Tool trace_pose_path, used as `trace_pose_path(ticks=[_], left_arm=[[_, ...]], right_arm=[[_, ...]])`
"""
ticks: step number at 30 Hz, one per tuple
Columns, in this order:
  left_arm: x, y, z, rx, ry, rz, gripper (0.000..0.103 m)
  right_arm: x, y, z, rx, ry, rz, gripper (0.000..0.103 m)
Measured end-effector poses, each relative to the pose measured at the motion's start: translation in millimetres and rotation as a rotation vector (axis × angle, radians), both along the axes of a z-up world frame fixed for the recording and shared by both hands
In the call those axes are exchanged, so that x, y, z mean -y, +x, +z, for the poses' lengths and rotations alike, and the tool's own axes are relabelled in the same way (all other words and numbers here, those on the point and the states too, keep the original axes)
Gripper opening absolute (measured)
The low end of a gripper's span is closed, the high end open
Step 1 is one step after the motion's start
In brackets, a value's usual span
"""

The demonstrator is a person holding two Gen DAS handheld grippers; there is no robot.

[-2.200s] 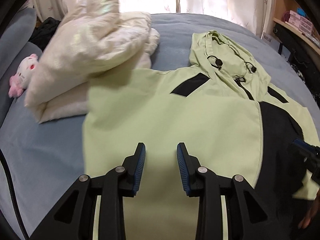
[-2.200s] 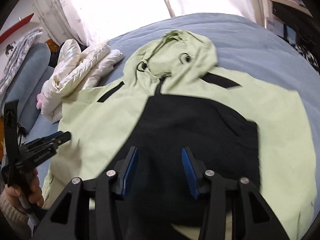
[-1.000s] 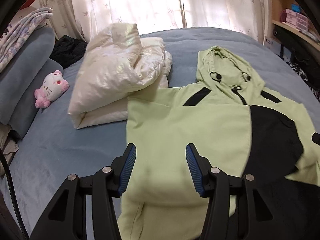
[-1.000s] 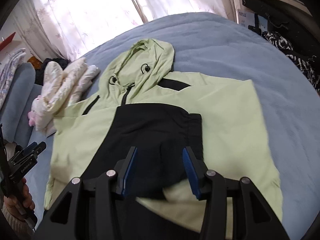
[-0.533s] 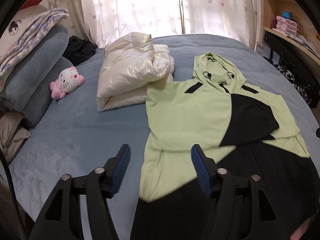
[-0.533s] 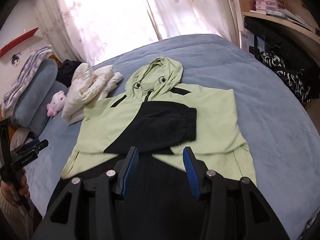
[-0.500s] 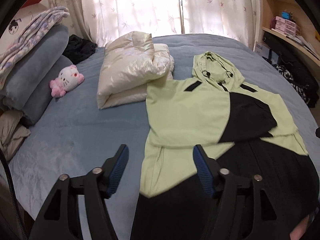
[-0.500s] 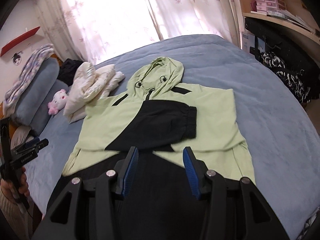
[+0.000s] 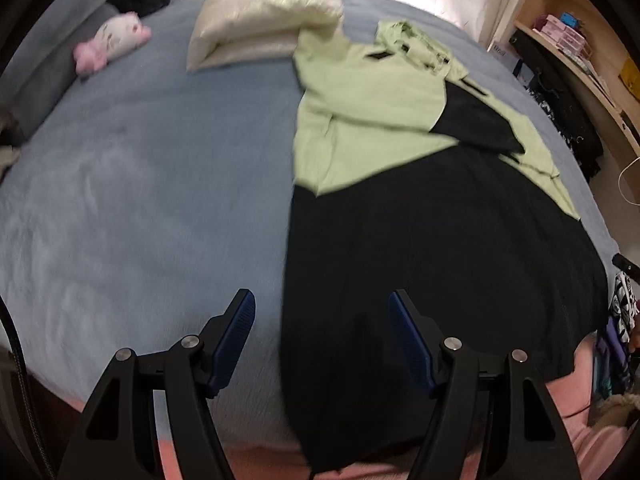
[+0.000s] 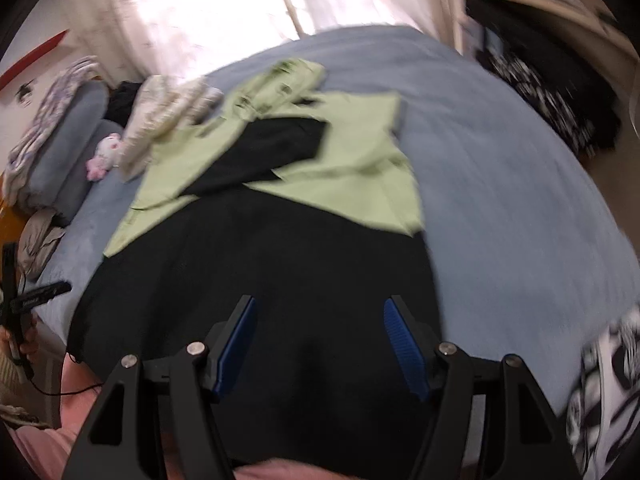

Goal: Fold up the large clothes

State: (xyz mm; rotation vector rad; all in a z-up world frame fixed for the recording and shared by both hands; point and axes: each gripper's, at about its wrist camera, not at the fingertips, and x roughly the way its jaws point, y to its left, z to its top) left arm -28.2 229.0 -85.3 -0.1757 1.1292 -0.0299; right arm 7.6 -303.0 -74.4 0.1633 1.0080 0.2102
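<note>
A lime-green and black hooded jacket (image 9: 360, 92) lies face up on the blue bed (image 9: 140, 200), with a black sleeve folded across its chest. Its black lower half (image 9: 440, 260) reaches the near edge of the bed. My left gripper (image 9: 320, 300) hovers open above the jacket's lower left edge, with nothing between its pads. In the right wrist view the jacket (image 10: 352, 168) stretches away from me. My right gripper (image 10: 319, 304) hangs over the black hem area, its jaws opening and gripping nothing. The left gripper (image 10: 36, 300) and a hand show at the far left of that view.
A folded cream puffer jacket (image 9: 260, 12) and a pink-and-white plush toy (image 9: 108, 44) lie at the head of the bed beside grey pillows (image 10: 68, 152). Wooden shelves (image 9: 580, 48) and dark clothes (image 10: 560, 92) are on the right. A pink sheet (image 9: 580, 420) edges the bed.
Both grippers have drawn back from the jacket's chest to the near edge of the bed and now point more steeply down. Both pairs of jaws stand wider apart.
</note>
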Motion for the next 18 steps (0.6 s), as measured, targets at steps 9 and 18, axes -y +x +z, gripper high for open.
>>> trace_pose_path(ticks=[9, 18], left_arm=[[-9.3, -32.3, -34.2, -0.054, -0.097, -0.026, 0.067], [-10.3, -26.4, -49.3, -0.05, -0.159, -0.063, 0.082]], right_arm=[[58.0, -44.8, -29.7, -0.067, 0.115, -0.056, 0.066], [38.8, -48.4, -54.4, -0.078, 0.182, 0.042, 0.06]])
